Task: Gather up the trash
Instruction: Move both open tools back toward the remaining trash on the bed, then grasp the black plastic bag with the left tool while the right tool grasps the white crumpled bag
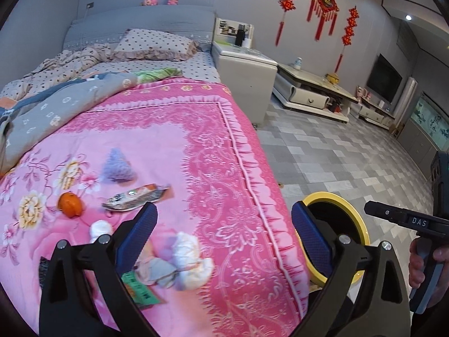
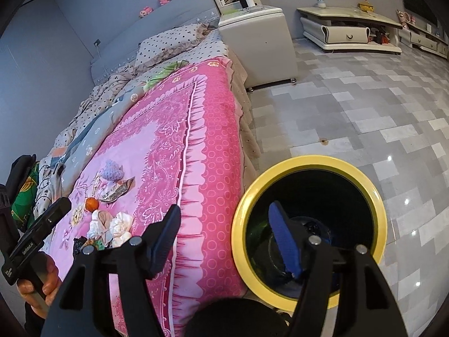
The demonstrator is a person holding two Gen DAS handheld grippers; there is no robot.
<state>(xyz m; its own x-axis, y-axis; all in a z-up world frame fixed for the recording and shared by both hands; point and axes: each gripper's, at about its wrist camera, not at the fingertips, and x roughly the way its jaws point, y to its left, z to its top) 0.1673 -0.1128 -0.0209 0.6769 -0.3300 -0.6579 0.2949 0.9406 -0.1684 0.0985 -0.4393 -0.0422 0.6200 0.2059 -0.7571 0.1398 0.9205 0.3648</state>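
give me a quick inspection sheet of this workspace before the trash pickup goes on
surface: pink floral quilt on the bed
job's things: crumpled tissues, snack wrapper, orange peel, purple wad; yellow-rimmed bin on floor beside bed
clutter: grey blanket, spotted pillow
grippers: left gripper open, empty; right gripper open, empty, partly over bin
cables: nothing seen
surroundings: nightstand, TV cabinet, tiled floor

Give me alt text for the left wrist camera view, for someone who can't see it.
The open left hand-held gripper hovers over a pink floral quilt strewn with crumpled tissues, a snack wrapper and an orange. A yellow-rimmed bin stands on the floor beside the bed.
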